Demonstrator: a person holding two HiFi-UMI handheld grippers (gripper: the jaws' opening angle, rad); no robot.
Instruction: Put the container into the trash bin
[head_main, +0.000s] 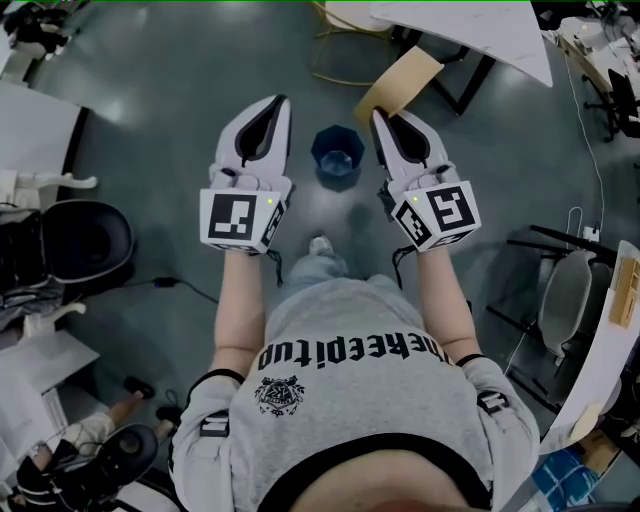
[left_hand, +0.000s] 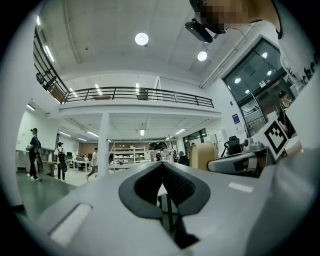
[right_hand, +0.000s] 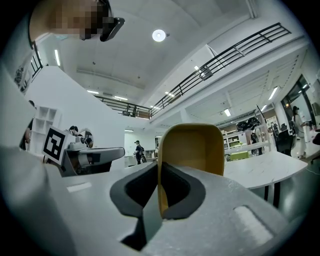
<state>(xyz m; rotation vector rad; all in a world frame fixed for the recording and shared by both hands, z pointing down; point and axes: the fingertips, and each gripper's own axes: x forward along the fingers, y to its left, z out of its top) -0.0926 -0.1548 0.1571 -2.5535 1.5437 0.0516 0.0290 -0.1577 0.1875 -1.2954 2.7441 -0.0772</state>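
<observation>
The tan container looks thin-walled and empty, so I judge it light and easy to carry. It is probably flexible enough to buckle under a hard squeeze, and smooth enough to swivel in a one-wall grip. The right tongs hold it that way, pinching a single side wall edge-on between the pads. The rest of the body stands up and forward past the tips. A hold lower on that wall, nearer a corner where it is stiffer, would likely steady it best.

In the head view the container juts out beyond the tips of the right tongs, away from the person. The dark blue trash bin stands open on the floor, low down between the two tongs. The container sits to the right of its mouth and further out, not yet over it.

The left tongs are pressed together and hold nothing; their own view shows only the hall past the tips.

Both forearms reach forward side by side with the marker cubes facing up. The tongs point away from the body and roughly level. The right wrist would need to swing inward and tip down to bring the container above the opening.
</observation>
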